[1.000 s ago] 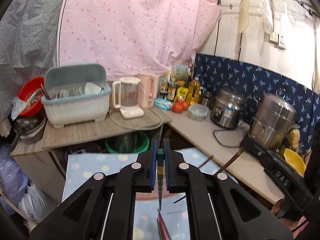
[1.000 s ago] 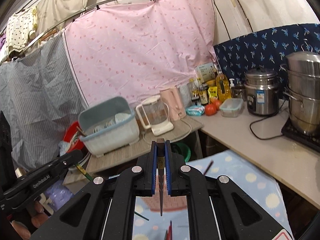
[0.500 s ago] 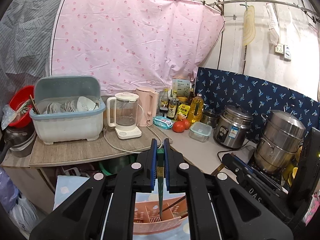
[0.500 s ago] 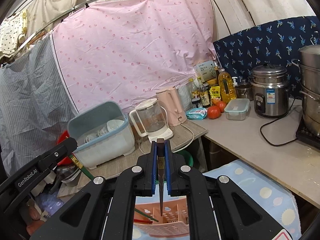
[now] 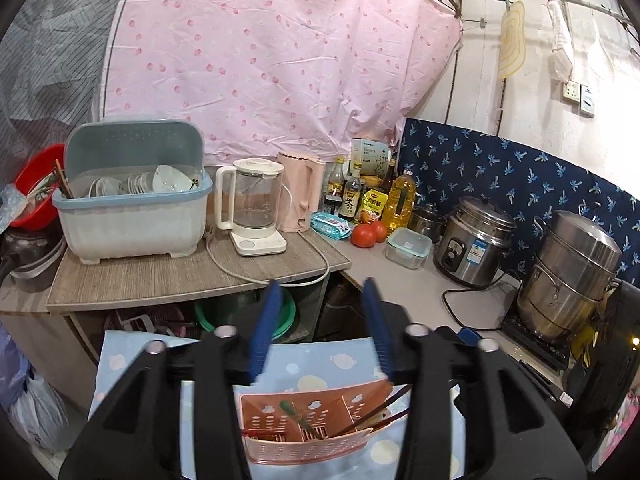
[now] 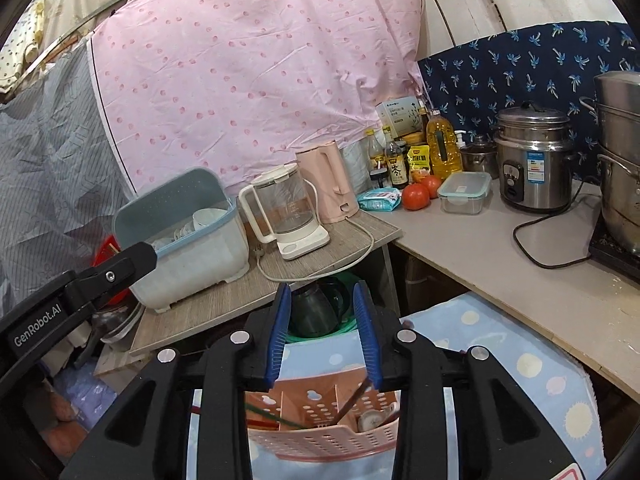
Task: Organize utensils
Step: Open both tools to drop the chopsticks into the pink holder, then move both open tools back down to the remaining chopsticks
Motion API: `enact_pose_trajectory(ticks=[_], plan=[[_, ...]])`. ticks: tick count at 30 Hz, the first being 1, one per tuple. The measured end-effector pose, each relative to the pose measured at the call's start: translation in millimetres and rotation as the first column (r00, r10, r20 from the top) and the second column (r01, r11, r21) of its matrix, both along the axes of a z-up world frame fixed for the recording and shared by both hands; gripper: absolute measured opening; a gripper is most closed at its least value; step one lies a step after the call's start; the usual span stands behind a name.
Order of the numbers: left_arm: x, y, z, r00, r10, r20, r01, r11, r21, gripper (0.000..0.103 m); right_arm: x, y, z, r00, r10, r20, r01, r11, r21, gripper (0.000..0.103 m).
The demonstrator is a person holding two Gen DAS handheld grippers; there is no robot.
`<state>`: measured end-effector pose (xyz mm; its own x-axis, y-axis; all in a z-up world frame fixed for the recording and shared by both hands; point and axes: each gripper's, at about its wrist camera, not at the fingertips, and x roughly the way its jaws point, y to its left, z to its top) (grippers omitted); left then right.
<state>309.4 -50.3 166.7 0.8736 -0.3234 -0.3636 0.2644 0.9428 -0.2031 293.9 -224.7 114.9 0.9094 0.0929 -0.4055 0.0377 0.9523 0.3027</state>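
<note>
Left tongs [image 5: 320, 328]: jaws stood apart and empty; half a second earlier they were clamped on a green chopstick.
Right tongs [image 6: 322, 330]: jaws also apart and empty, where they had pinched a dark chopstick.
Green chopstick [image 5: 298, 416]: lay slanted in the pink utensil basket [image 5: 308, 446], just below the left tongs.
Dark chopstick [image 6: 350, 402]: leaned in a basket compartment below the right tongs.
Meaning: both pieces looked delivered; whether more utensils remained could not be told.
Writing: "GenRobot.AI" on the left tongs' arm in the right view; bottle labels beyond the tongs too small to read.
</note>
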Motion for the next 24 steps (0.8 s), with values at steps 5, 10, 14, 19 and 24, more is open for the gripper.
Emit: enact_pose_trajectory(ticks=[5,10,14,19,24], plan=[[-9.5,-0.7,1.5,1.0,-0.009,-0.006,0.009,1.0,0.013,0.043,-13.3,2.7,4.5,1.0,0.015,0.009,-0.014,1.0,-0.006,0.032],[-27.2,-2.7,1.5,0.999,-0.026,-0.03,0.027,0.999,0.028,0.044,-33.2,4.8,7.3,1.0,0.025,0.009,-0.025,1.0,0.003,0.032],[-45.3,-2.3,-5.8,0.996,-0.053,-0.075,0.055,0.998,0.028,0.052,-56.0,5.8,1.7,1.0,0.029,-0.01,-0.029,0.999,0.021,0.032],[-76.0,-1.3,-35.5,0.98,-0.089,-0.179,0.097,0.995,0.033,0.054,-92.2,7.8,-22.8,0.997,0.041,-0.065,-0.038,0.998,0.049,0.033],[-109.0,2.7,-87.8,0.942,-0.106,-0.318,0.129,0.99,0.051,0.054,-136.8,9.8,-63.8,0.985,0.059,-0.16,-0.05,0.997,0.063,0.033]])
